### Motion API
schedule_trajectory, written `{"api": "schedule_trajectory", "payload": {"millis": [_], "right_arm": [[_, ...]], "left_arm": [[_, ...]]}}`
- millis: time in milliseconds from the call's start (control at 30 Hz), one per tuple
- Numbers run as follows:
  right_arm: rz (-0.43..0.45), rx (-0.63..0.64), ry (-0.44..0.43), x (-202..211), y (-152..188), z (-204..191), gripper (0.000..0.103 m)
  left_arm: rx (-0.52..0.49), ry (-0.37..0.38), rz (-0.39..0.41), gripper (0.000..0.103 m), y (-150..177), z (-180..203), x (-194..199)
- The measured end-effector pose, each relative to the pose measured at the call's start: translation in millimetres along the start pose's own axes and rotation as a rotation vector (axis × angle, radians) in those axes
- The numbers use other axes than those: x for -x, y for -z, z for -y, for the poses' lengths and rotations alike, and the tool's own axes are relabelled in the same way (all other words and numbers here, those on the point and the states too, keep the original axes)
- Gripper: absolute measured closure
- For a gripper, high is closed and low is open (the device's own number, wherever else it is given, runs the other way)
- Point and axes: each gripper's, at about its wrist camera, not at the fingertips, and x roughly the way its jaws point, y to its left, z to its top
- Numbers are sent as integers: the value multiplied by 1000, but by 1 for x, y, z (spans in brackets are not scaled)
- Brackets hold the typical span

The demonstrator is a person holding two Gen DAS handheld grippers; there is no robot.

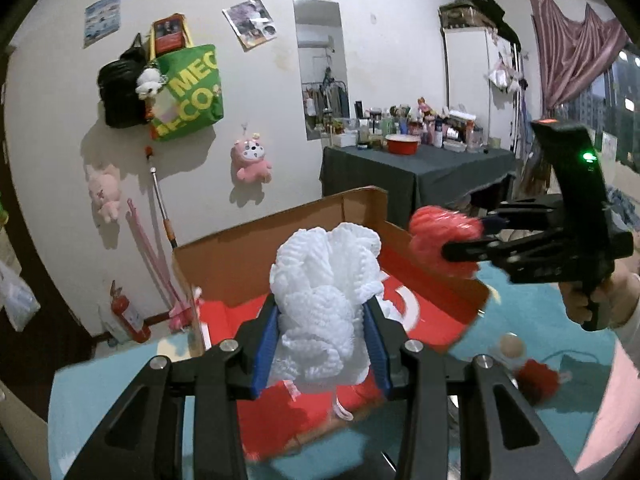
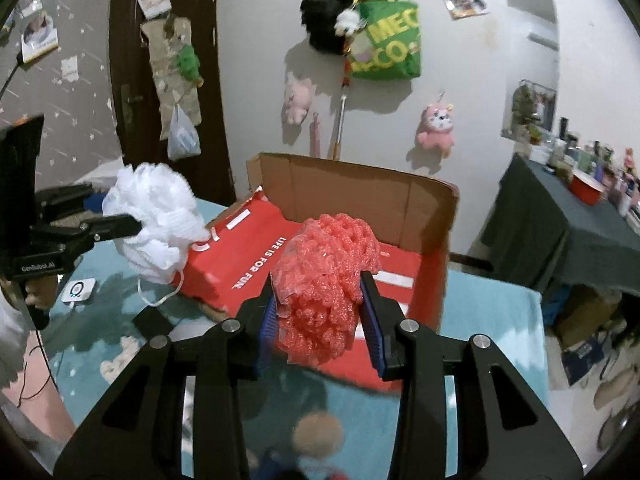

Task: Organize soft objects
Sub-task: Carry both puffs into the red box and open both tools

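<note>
Both wrist views close, angled down, sharing cardboard box (image 1: 280, 240) (image 2: 360, 184).

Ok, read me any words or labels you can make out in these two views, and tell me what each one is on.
"LIFE IS FOR FUN.": red box flap.
"MEC" over "ECO", partly cut off: green tote bag on the wall.
"GenRobot.AI": left gripper body.
Wall posters and table bottles: too small or blurred to read.
</note>
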Motion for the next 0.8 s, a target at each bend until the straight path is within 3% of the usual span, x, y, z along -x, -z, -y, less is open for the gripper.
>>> {"api": "schedule_trajectory", "payload": {"millis": [200,533,800], "right_arm": [[-137,-5,11,-93,-35,24,67],[-352,-70,83,-228,-48,62,67],[-420,-99,110,-272,-43,72,66]], "left_arm": [[-25,5,-113,61,-20,-13,-81],[11,-9,-247,61,-22,-39,-184],[72,-20,-293,58,-8,-50,-221]]}}
